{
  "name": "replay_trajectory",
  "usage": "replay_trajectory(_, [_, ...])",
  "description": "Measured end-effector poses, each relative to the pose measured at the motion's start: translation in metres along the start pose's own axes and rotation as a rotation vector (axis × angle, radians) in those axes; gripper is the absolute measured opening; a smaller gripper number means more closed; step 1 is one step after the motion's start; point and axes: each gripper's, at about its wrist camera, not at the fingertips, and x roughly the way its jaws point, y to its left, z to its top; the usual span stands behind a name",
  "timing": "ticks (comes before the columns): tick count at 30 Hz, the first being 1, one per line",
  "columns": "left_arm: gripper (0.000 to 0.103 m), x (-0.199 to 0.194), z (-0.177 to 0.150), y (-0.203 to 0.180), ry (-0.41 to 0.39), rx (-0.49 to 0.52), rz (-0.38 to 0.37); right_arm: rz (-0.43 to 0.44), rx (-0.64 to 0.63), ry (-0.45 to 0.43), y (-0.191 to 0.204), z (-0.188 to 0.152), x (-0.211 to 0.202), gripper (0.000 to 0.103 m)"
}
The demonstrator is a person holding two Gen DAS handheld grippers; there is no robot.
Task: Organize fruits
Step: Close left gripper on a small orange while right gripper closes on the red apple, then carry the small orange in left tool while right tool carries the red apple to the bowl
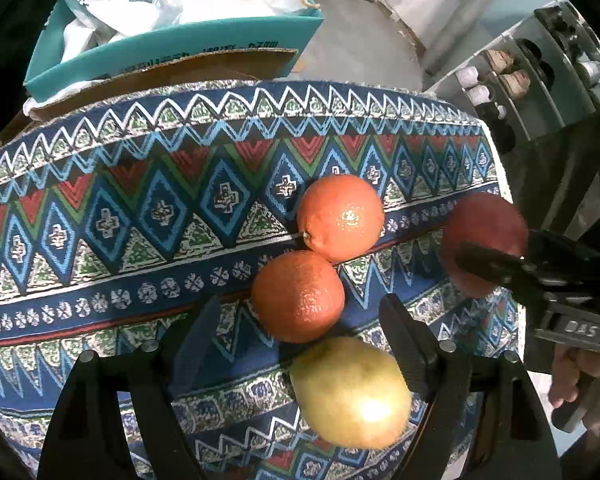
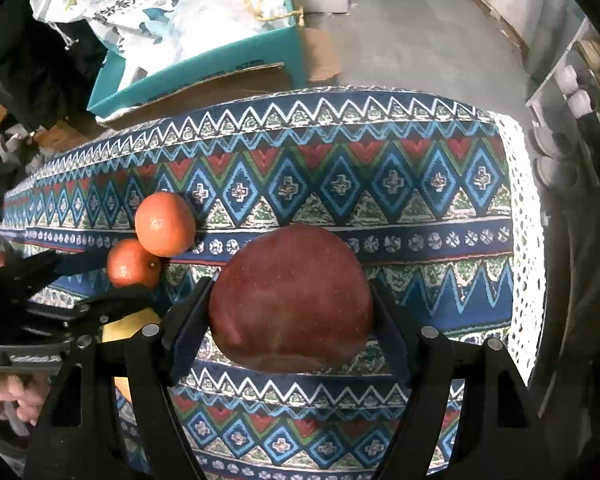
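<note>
Two oranges (image 1: pixel 341 216) (image 1: pixel 298 295) lie touching on the patterned tablecloth (image 1: pixel 120 200), with a yellow pear (image 1: pixel 350 392) just in front of them. My left gripper (image 1: pixel 300 320) is open; the pear lies low between its fingers, near the right one, and the near orange is at the fingertips. My right gripper (image 2: pixel 290 300) is shut on a dark red apple (image 2: pixel 292 300), its fingers pressing both sides. The apple (image 1: pixel 484 236) shows at the right of the left wrist view, with the right gripper (image 1: pixel 496 264) on it. The oranges (image 2: pixel 165 224) (image 2: pixel 133 264) lie left of the apple.
A teal cardboard box (image 1: pixel 172 56) with plastic bags stands beyond the table's far edge on the floor. A shelf with bottles (image 1: pixel 512 80) stands at the right. The tablecloth's right edge (image 2: pixel 524 240) has a white lace border.
</note>
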Motion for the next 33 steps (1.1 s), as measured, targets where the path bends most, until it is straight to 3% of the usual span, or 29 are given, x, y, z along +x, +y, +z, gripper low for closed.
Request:
replay_trajectory(2, [0.067, 0.004, -0.001, 0.001, -0.002, -0.005, -0.003, 0.003, 0.003, -0.001, -0.001, -0.001, 0.000, 0.076])
replay_trajectory(3, [0.055, 0.007, -0.001, 0.001, 0.005, -0.007, -0.002, 0.006, 0.004, -0.001, 0.000, -0.001, 0.001, 0.076])
replay_trajectory(5, [0.048, 0.006, -0.001, 0.001, -0.005, -0.005, 0.000, 0.009, 0.001, -0.002, 0.002, -0.002, 0.002, 0.076])
replay_trajectory(17, [0.046, -0.017, -0.003, 0.000, -0.084, 0.089, 0.065, -0.022, -0.067, -0.037, 0.029, -0.005, -0.003, 0.076])
replay_trajectory(33, [0.046, -0.091, -0.032, 0.000, -0.183, 0.179, 0.129, 0.010, -0.120, -0.180, 0.078, -0.015, -0.058, 0.075])
